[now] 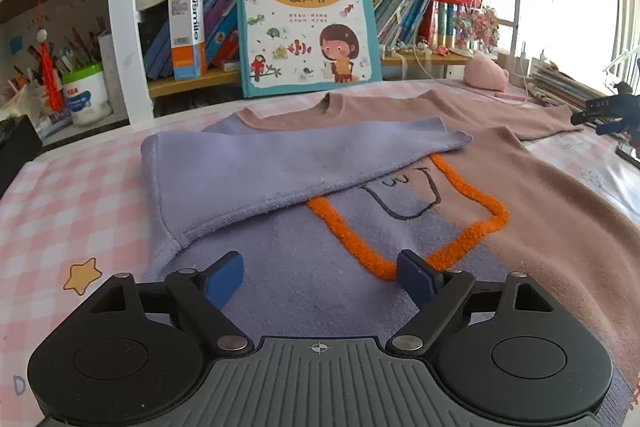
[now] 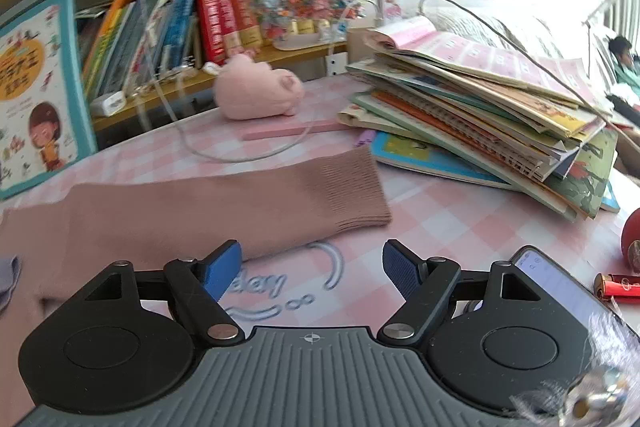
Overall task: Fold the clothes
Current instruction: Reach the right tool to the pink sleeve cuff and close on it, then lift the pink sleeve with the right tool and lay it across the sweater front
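Your left gripper [image 1: 322, 277] hovers with jaws spread and empty over the purple-and-brown sweater [image 1: 400, 227], which lies flat on the pink checked tablecloth [image 1: 80, 195], its purple sleeve [image 1: 280, 163] folded across the chest toward one o'clock. Your right gripper [image 2: 312, 269], jaws also apart and holding nothing, points at the brown sleeve [image 2: 240, 203] stretched toward two o'clock, its left fingertip over the sleeve's near edge, with the book stack [image 2: 500, 115] beyond.

Beyond the left tongs [image 1: 322, 277], a teal picture book [image 1: 306, 23] propped against the shelf bears the title "识字大王 发声书" on an orange oval. To its left, an upright white-and-orange box [image 1: 187, 35] reads "usmile" down its side. Off to the right, "D43" is printed on a black clamp [image 1: 606, 107].
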Tool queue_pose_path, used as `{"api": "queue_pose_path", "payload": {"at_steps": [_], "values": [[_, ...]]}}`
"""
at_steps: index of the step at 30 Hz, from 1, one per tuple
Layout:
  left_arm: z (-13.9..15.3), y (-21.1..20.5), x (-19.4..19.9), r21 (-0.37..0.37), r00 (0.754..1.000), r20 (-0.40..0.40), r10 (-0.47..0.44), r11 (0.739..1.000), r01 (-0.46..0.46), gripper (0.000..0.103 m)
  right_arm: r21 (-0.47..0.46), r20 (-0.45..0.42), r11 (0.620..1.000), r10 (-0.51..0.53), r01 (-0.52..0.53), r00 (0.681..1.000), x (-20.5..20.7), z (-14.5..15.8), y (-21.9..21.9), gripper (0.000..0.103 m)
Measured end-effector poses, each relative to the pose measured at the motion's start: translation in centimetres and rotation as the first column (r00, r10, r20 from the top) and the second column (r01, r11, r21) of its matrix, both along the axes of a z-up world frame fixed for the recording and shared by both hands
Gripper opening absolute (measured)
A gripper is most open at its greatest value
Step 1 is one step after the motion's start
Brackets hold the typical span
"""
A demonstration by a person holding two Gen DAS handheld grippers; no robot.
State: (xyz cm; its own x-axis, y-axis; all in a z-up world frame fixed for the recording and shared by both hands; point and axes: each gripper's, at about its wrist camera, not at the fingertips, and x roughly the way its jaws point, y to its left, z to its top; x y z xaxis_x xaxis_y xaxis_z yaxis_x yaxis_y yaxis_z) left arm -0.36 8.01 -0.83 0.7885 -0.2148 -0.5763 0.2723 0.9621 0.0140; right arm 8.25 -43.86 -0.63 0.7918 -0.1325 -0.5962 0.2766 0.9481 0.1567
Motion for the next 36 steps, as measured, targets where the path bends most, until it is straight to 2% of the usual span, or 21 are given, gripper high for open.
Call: {"api": "queue_pose_path", "payload": {"at_steps": [3,6,9,13,16,19,21,23,27,32,36], "values": [[-0.1,0.0,0.0,0.001,1.000,-0.002,0.002,1.000,-0.002,0.087,0.017,0.004,1.000,-0.015,0.015,1.000,0.7,-0.1,-1.0,0.072],[-0.1,-0.1,0.0,0.006,1.000,-0.004,0.007,1.000,-0.007,0.088,0.026,-0.002,0.999,-0.033,0.033,0.999,1.7,-0.2,-1.9,0.062],[-0.1,-0.2,0.0,0.012,1.000,-0.007,0.010,1.000,-0.010,0.088,0.010,-0.006,0.999,-0.043,0.043,0.999,2.4,-0.3,-2.4,0.058],[-0.1,-0.3,0.1,0.017,1.000,-0.012,0.012,1.000,-0.012,0.088,-0.027,-0.024,0.998,-0.051,0.050,0.998,3.4,-0.8,-2.6,0.058],[-0.2,-0.3,0.1,0.020,1.000,-0.015,0.012,1.000,-0.012,0.088,-0.037,-0.037,0.999,-0.038,0.036,0.999,3.7,-1.2,-2.6,0.051],[-0.2,-0.3,0.2,0.018,1.000,-0.020,0.012,1.000,-0.011,0.088,-0.064,-0.034,0.998,-0.023,0.020,0.999,3.8,-1.5,-2.2,0.041],[-0.2,-0.3,0.2,0.019,1.000,-0.021,0.012,1.000,-0.012,0.089,-0.025,-0.030,1.000,-0.002,0.001,1.000,3.8,-1.3,-2.3,0.009],[-0.2,-0.3,0.2,0.019,1.000,-0.021,0.012,1.000,-0.011,0.089,0.022,-0.025,1.000,0.021,-0.020,0.999,3.9,-1.2,-2.4,0.009],[-0.2,-0.4,0.2,0.019,1.000,-0.022,0.013,1.000,-0.012,0.089,0.002,0.022,0.999,0.040,-0.040,0.999,3.5,0.2,-1.5,0.009],[-0.3,-0.4,0.2,0.018,1.000,-0.025,0.012,1.000,-0.011,0.089,0.038,0.103,0.995,0.085,-0.089,0.991,3.1,3.1,-0.2,0.009],[-0.3,-0.4,0.2,0.021,1.000,-0.024,0.012,1.000,-0.012,0.089,0.049,0.151,0.984,0.160,-0.169,0.976,3.1,5.7,2.3,0.009]]}}
